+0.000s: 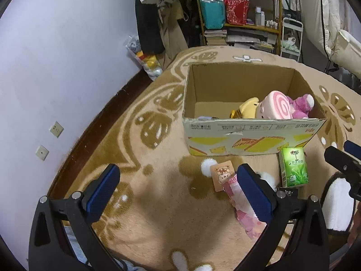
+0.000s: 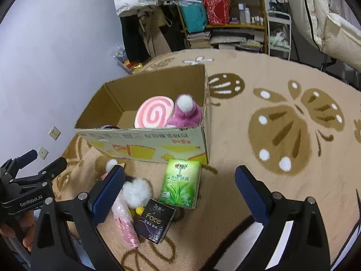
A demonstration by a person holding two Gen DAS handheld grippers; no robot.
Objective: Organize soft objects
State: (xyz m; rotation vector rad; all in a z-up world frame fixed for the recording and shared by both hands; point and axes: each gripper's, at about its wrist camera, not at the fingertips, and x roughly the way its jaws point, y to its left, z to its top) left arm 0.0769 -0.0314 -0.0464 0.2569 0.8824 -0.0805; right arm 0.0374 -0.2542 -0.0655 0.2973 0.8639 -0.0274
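An open cardboard box [image 1: 248,135] [image 2: 144,144] stands on the carpet. It holds a pink swirl plush [image 1: 278,107] [image 2: 154,113], a magenta plush [image 1: 301,106] [image 2: 186,115] and a yellow plush [image 1: 247,108]. In front of it lie a green tissue pack [image 1: 293,167] [image 2: 180,184], a black "Face" tissue pack [image 2: 155,222], a white fluffy toy [image 2: 136,190] and a pink wrapped item [image 1: 242,205] [image 2: 125,224] with a bear tag [image 1: 222,175]. My left gripper [image 1: 178,190] is open and empty above the carpet, left of these. My right gripper [image 2: 180,190] is open over the packs.
A beige carpet with brown butterfly patterns [image 2: 293,131] covers the floor. A lilac wall [image 1: 56,67] with two sockets is on the left. A shelf [image 1: 239,11] and hanging clothes stand behind the box. A bed [image 2: 338,29] is at the right.
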